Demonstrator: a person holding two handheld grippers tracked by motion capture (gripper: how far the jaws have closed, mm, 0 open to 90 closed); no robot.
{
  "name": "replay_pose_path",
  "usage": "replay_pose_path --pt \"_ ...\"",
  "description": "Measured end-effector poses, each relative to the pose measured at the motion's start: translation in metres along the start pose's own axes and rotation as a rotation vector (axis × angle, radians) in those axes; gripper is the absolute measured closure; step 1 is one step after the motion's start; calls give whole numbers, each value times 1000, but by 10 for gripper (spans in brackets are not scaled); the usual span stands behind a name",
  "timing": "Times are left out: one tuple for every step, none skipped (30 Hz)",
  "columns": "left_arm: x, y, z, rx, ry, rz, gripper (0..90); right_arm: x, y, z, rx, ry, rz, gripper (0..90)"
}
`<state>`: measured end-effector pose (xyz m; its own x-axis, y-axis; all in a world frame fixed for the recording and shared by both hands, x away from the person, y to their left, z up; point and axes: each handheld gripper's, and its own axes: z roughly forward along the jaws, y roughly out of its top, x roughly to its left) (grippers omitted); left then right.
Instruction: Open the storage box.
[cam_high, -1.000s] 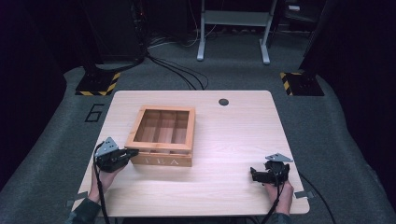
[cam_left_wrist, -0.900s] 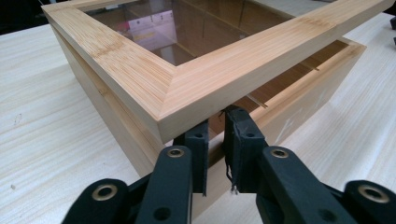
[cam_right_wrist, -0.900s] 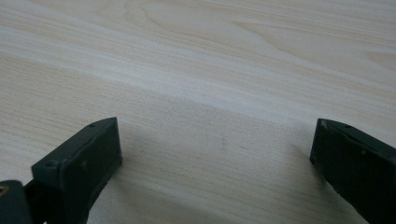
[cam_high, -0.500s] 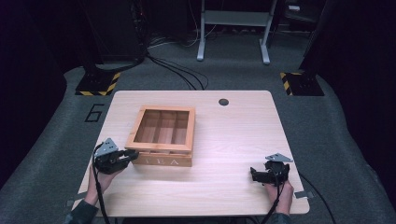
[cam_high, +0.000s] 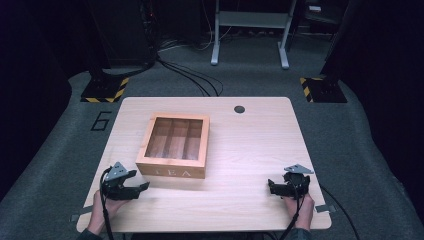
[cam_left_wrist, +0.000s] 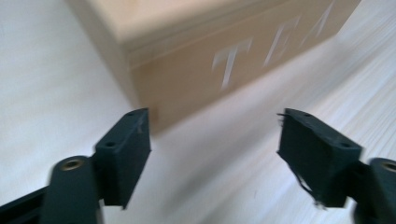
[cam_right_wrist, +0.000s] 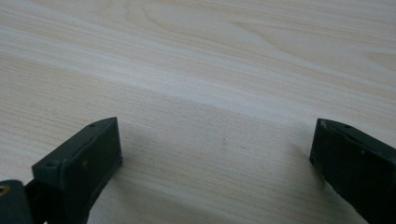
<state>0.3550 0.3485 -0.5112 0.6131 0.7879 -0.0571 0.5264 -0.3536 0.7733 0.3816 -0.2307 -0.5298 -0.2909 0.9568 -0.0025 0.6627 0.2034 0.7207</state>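
- Spreading just now, left gripper (cam_high: 141, 187) jaws wide with nothing between them, backed off from the tea box (cam_high: 175, 145) compared with a second ago; box corner now just beyond the tips at 12 o'clock in the left gripper view (cam_left_wrist: 212, 140).
- Sitting left of centre on the table (cam_high: 250, 150), box closed, glass lid showing three compartments; looks like a release, box set down.
- Resting at the 5 o'clock corner, right gripper (cam_high: 272, 186) unmoved, jaws spread over bare wood.
- Blurred by motion: the lettering on the box. Compartment contents too dim to tell.
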Motion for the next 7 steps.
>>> replay_pose_path --pt "1 -7 1 16 11 -6 176 0 0 0 0 0 0 16" --pt "1 -13 3 37 26 -15 176 0 0 0 0 0 0 16" --pt "3 -18 4 48 33 -19 146 0 0 0 0 0 0 15" --pt "3 -23 2 34 48 -17 143 0 0 0 0 0 0 16" --pt "3 -24 1 36 63 -12 141 0 0 0 0 0 0 15" --pt "4 -25 -1 44 69 -11 131 0 0 0 0 0 0 14" --pt "5 -25 -1 46 66 -16 114 0 0 0 0 -2 4 13"
